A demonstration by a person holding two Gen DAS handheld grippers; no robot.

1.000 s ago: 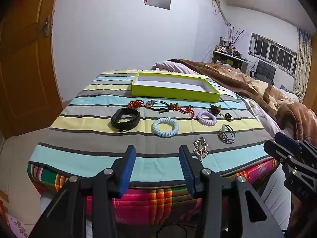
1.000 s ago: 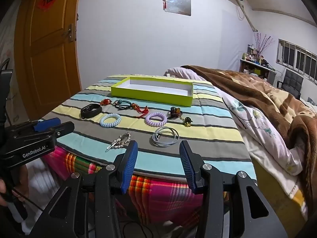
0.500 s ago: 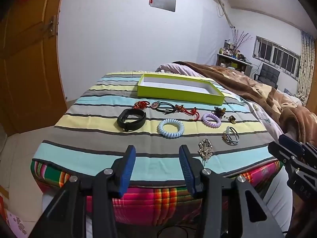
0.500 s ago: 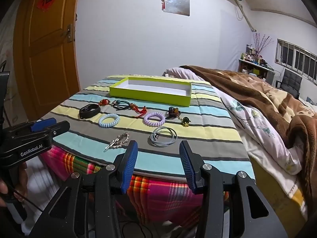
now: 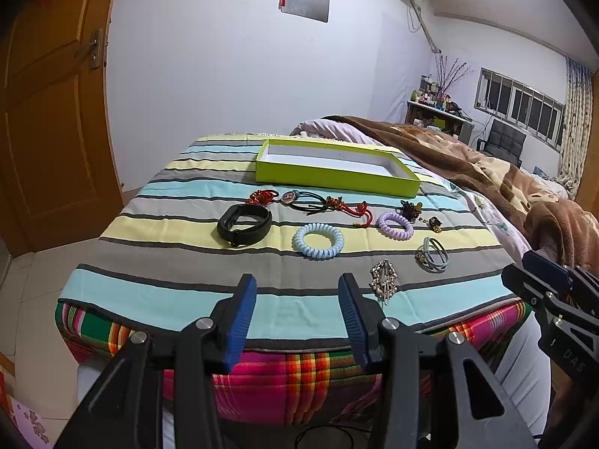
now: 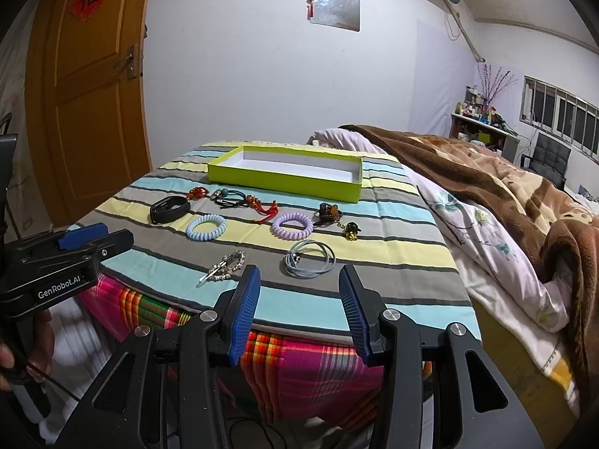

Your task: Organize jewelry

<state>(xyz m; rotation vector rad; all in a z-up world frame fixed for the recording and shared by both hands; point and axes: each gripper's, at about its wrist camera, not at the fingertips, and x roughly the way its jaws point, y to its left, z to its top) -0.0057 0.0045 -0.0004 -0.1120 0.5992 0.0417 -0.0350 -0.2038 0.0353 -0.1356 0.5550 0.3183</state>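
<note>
Left gripper (image 5: 297, 321): jaws apart, empty, held off the bed's near edge. Right gripper (image 6: 297, 314): same, jaws apart, empty. Green tray (image 5: 337, 177): far end of the striped bedspread (image 5: 168, 292). Ahead of both grippers, between tray and near edge: black band (image 5: 245, 224), blue coil tie (image 5: 318, 241), purple coil tie (image 5: 395, 225), rhinestone clip (image 5: 383, 280) nearest the near edge, grey cord bracelet (image 6: 309, 260).
</note>
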